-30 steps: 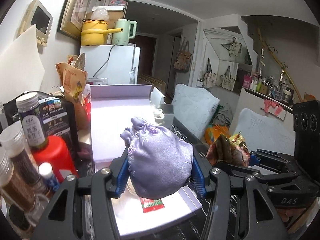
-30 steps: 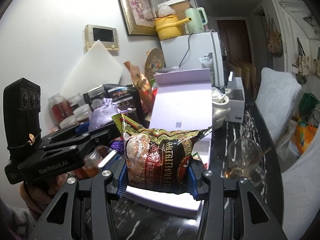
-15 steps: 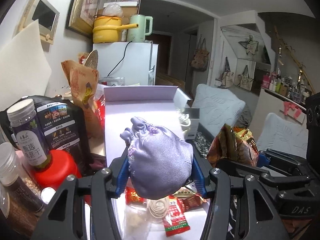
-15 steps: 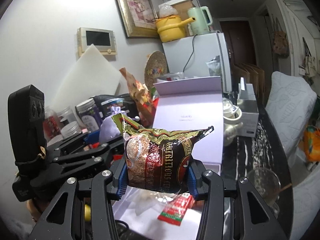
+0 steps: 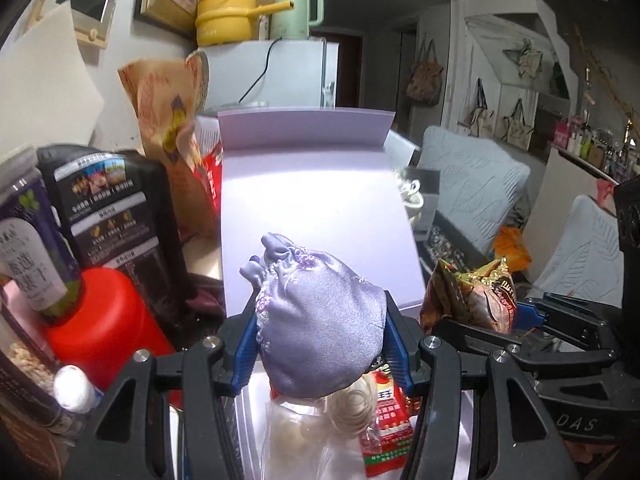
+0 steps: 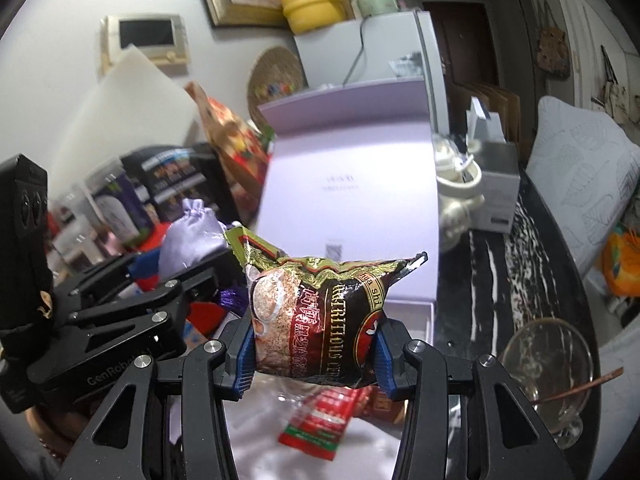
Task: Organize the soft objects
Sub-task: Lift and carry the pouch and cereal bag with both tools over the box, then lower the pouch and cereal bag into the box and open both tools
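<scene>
The left tool [image 5: 320, 344] is clenched on a satin pouch [image 5: 320, 320] at lower centre, over the open box [image 5: 320, 208]; soft and slippery, best pinched mid-body. The right tool [image 6: 316, 344] grips a crinkly, light cereal packet [image 6: 320, 320] across its middle.

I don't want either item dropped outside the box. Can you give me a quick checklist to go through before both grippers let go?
1. Left gripper grips the lilac satin pouch on both sides: ok.
2. Right gripper grips the dark cereal packet on both sides: ok.
3. Lilac box is open, lid standing up at the back: ok.
4. Pouch is over the box interior, above the red sachets already inside: ok.
5. Cereal packet is over the box interior: ok, with a red sachet below it.
6. Free space under both items for a flat landing: cannot tell, the items hide it.
</scene>
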`<state>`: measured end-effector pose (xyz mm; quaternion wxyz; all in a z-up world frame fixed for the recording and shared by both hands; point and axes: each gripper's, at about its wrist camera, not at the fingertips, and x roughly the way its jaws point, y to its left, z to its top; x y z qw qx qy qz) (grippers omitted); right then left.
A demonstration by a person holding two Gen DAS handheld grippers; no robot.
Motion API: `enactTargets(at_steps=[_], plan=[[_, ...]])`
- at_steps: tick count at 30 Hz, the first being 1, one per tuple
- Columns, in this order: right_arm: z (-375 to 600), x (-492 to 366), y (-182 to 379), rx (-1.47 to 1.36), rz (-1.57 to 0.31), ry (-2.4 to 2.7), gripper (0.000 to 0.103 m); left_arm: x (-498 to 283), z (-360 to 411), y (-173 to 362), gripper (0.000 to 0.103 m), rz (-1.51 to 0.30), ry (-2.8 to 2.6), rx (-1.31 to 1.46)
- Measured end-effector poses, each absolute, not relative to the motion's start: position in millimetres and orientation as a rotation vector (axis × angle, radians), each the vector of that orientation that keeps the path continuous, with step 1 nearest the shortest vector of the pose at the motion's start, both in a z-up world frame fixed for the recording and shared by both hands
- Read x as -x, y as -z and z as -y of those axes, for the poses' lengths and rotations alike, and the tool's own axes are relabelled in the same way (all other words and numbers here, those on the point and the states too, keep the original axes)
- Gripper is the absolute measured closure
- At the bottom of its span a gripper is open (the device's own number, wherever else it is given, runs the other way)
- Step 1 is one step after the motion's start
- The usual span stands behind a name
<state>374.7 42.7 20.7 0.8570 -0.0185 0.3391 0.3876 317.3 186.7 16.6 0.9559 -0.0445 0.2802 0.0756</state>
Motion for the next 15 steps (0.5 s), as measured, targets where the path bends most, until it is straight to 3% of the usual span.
enactTargets(at_steps=[15], plan=[[-50.8, -405.3, 22.4, 0.07, -0.825, -0.731, 0.056, -347.2, -189.5, 26.2, 0.05, -0.686, -0.192, 0.063]])
